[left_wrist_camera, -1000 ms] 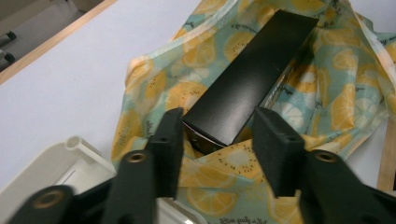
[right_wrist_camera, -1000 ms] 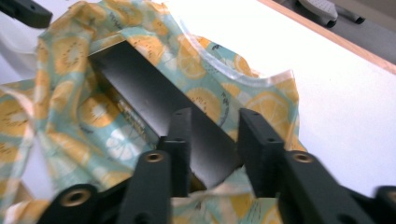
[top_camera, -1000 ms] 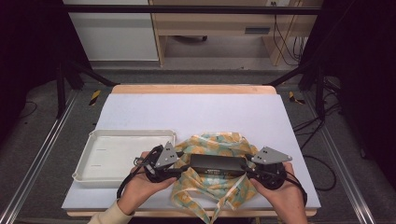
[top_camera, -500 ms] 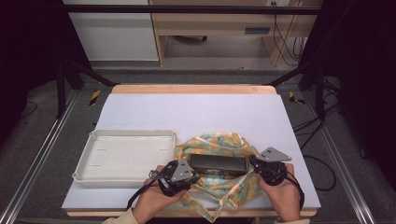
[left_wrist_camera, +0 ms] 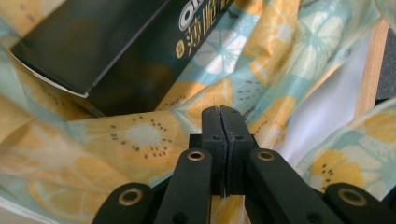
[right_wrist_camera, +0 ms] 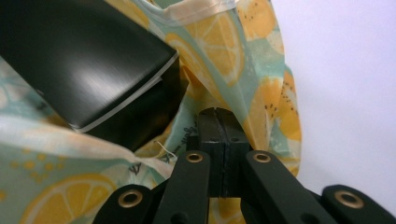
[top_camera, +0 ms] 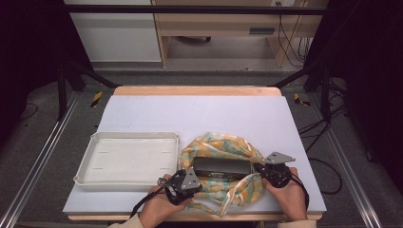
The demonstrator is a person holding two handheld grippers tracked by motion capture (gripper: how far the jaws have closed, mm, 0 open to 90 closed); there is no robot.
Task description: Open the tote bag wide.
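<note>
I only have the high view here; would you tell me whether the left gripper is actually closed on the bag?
Observer: Yes. In the left gripper view the left gripper has its jaws pressed together on a fold of the bag.
Operator: Thanks. And the right one?
Observer: The right gripper is shut too, pinching the bag beside the end of the box.
Operator: Is anything readable on that box?
Observer: The left gripper view shows white lettering and gold characters on its black side.
</note>
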